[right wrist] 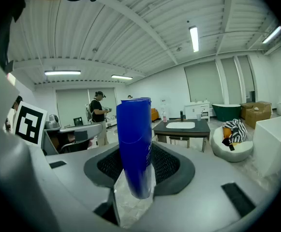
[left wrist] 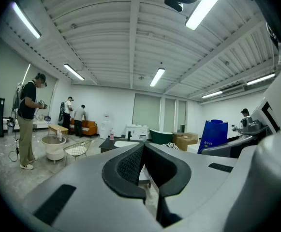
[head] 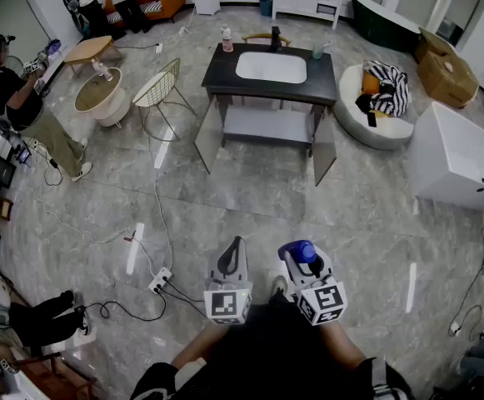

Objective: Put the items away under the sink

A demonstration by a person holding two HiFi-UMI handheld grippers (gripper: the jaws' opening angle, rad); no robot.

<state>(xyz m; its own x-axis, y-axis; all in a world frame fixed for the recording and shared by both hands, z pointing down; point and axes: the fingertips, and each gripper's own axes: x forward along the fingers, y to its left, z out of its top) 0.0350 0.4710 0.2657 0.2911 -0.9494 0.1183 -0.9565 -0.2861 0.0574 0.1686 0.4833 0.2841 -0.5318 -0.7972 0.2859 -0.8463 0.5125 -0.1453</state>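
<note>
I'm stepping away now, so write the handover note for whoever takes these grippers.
Left gripper: jaws shut, nothing in them.
Right gripper: closed on the tall blue plastic bottle, held roughly upright.
The dark-topped sink cabinet stands across the floor with its doors open. A small pink bottle and a green cup stand on its top.
Done: blue bottle in hand.
Left: carry it over and set it on the grey shelf under the sink.

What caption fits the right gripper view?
Right gripper holds a blue bottle between its fingers, facing the sink table across the room.
</note>
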